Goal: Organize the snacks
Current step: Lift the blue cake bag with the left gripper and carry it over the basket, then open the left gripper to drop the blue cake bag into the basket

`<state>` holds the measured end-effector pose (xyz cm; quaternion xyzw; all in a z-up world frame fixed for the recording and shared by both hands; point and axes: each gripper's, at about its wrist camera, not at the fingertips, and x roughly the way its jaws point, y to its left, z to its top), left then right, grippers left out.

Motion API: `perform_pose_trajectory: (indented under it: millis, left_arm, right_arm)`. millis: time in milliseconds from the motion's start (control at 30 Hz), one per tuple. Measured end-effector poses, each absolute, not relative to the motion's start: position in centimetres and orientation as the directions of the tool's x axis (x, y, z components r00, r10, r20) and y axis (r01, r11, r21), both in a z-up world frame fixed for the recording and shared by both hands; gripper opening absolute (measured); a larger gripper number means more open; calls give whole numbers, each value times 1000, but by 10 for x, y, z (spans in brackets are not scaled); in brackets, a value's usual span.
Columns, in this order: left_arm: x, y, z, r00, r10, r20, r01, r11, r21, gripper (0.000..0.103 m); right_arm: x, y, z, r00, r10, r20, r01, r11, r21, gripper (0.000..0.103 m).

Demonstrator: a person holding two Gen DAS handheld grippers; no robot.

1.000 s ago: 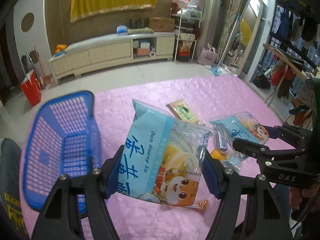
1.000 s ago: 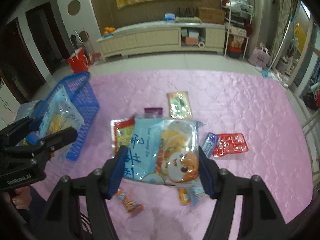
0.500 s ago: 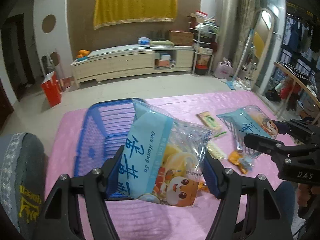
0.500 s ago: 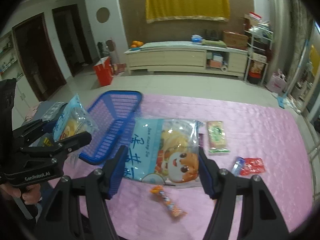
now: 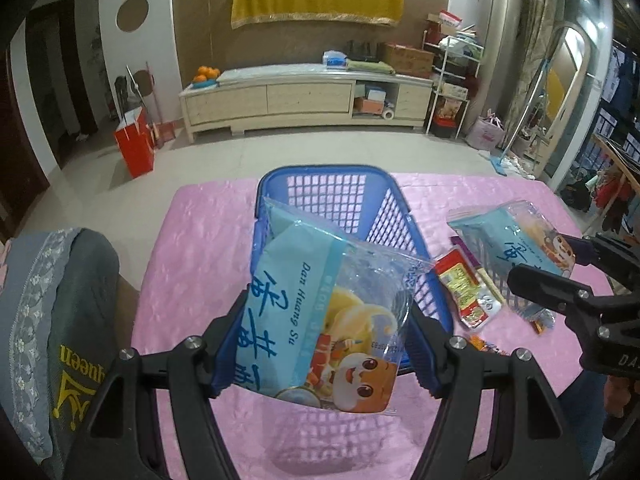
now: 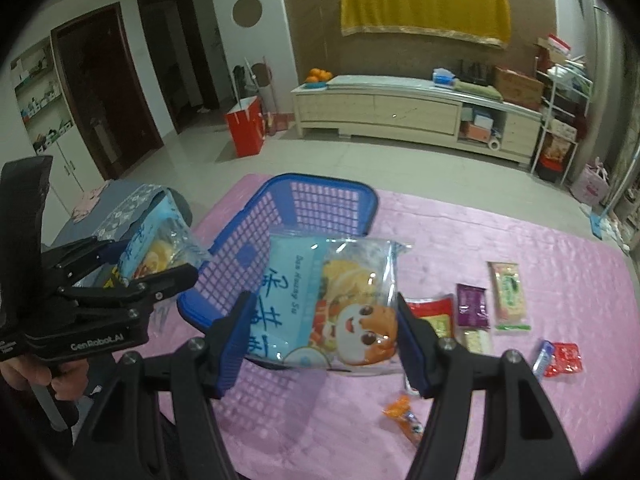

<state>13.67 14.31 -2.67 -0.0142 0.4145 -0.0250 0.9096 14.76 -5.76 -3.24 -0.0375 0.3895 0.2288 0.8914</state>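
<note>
My left gripper (image 5: 326, 344) is shut on a light-blue snack bag (image 5: 320, 312) and holds it over the near end of the blue plastic basket (image 5: 332, 176). My right gripper (image 6: 324, 340) is shut on a second, matching light-blue snack bag (image 6: 332, 300), held just right of the basket (image 6: 280, 204), above its near rim. Each gripper shows in the other's view: the right one (image 5: 560, 268) with its bag (image 5: 512, 236), the left one (image 6: 132, 268) with its bag (image 6: 156, 244).
The pink quilted tablecloth (image 6: 540, 248) carries loose snacks right of the basket: a red-yellow packet (image 6: 436, 316), a purple packet (image 6: 472, 306), a green-pink bar (image 6: 508, 290), a red tray pack (image 6: 566, 358), an orange candy (image 6: 404, 420). A grey-covered chair (image 5: 52, 304) stands left.
Both grippers have swung left with their bags. The basket now lies straight ahead of the left gripper and just left of the right one. Both grips are unchanged.
</note>
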Motion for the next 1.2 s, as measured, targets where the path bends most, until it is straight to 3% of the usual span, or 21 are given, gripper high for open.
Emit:
perform_pose_trajectory:
  millis: [633, 1133, 1200]
  left_arm:
    - [176, 176, -65, 573, -132, -809, 10, 988, -154, 68]
    - [174, 175, -69, 575, -98, -813, 24, 994, -103, 72]
    - [172, 177, -67, 580, -99, -808, 27, 994, -102, 78]
  right_arm:
    - [177, -17, -72, 492, 400, -773, -458, 874, 160, 70]
    - [185, -10, -78, 494, 377, -784, -471, 874, 124, 70]
    - [184, -7, -79, 490, 379, -785, -476, 871, 123, 70]
